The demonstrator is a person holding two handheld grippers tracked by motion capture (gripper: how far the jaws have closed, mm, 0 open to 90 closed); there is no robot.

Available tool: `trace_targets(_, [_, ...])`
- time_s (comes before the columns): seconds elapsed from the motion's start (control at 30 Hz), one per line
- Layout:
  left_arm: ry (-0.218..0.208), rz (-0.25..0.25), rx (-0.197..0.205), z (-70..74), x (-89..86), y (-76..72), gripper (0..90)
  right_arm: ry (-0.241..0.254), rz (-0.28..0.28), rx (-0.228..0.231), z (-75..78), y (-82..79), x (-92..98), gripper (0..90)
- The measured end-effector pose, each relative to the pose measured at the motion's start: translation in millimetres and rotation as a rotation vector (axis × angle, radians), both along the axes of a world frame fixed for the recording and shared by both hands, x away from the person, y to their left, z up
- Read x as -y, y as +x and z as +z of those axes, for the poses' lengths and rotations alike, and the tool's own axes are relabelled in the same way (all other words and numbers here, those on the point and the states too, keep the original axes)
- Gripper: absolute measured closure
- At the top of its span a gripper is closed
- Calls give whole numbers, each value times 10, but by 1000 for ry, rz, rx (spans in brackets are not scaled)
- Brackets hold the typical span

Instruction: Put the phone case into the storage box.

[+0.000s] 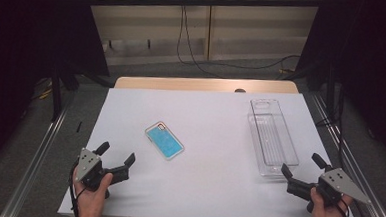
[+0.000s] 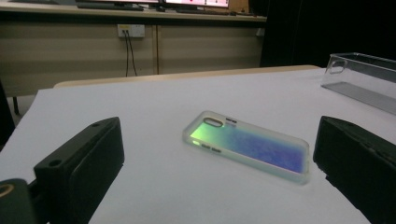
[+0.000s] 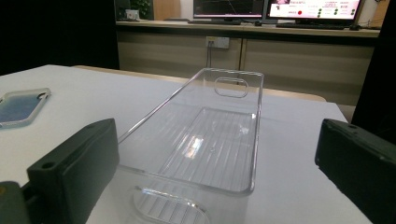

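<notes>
A phone case [image 1: 165, 140] with a blue, shimmering back lies flat on the white table [image 1: 210, 119], left of centre. It lies just ahead of the left gripper's jaws [image 2: 252, 144] and at the left edge of the right gripper view [image 3: 21, 106]. A clear, empty plastic bin [image 1: 272, 136] stands lengthwise at the right, close in front of the right gripper [image 3: 205, 140]. My left gripper [image 1: 116, 154] rests at the near left edge, open, nothing between its jaws. My right gripper [image 1: 303, 164] sits at the near right, open and empty, aimed at the bin's near end.
A wooden tabletop edge [image 1: 207, 84] shows beyond the white sheet. Black curtains hang on both sides, and metal rails [image 1: 33, 155] run along the floor. Cables [image 1: 189, 48] trail down the back wall. Monitors [image 3: 275, 9] stand on a far desk.
</notes>
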State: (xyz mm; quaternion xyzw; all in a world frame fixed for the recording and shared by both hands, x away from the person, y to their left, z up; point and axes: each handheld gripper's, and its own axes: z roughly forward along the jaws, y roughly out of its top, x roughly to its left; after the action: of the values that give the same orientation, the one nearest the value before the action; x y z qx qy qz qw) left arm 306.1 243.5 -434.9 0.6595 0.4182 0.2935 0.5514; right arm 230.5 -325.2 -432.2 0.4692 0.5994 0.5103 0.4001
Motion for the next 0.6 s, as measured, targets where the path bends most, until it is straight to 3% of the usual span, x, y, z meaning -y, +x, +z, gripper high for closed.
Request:
trace_targets(0.37, [-14, -30, 14, 34, 65, -53, 18, -6, 12, -4, -1, 9, -21, 0])
trace_targets(0.4, [0, -32, 20, 38, 75, -54, 18, -4, 10, -4, -2, 11, -21, 0])
trace_targets(0.6, [-14, -62, 11, 46, 138, -18, 20, -3, 15, -11, -19, 13, -15, 0])
